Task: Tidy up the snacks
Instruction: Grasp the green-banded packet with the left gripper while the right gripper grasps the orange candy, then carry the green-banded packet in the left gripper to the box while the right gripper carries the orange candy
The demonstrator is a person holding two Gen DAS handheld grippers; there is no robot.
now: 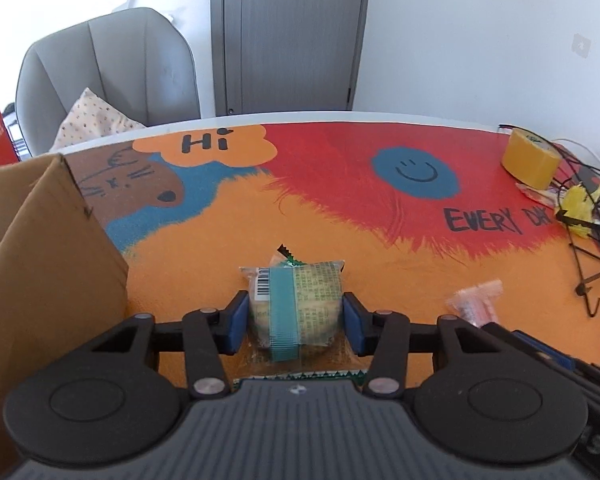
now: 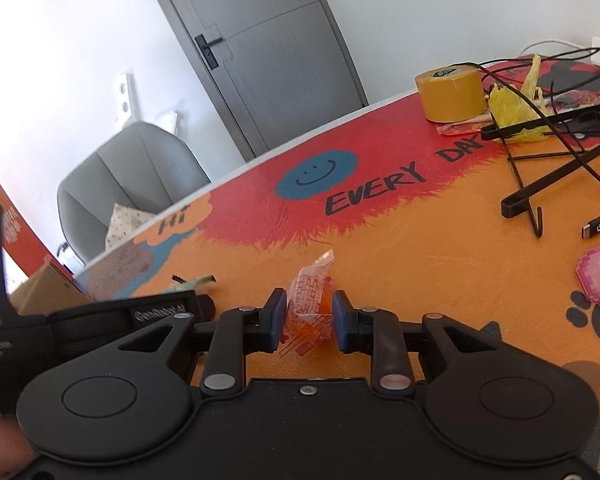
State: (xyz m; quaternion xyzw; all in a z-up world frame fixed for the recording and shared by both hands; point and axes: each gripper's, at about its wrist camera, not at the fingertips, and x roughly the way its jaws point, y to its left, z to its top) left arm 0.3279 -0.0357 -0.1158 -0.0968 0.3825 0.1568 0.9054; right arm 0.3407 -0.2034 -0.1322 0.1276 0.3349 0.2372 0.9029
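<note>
Both grippers clamp snacks: left gripper (image 1: 295,322) on the green-banded pastry packet (image 1: 294,308), right gripper (image 2: 309,320) on the orange candy (image 2: 310,308); lift gently toward the cardboard box (image 1: 56,248)

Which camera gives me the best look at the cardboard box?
The left wrist view: the cardboard box fills its left side, with a tall wall and top edge plainly visible beside the left gripper. The right wrist view shows only a small corner behind the other gripper's body.
</note>
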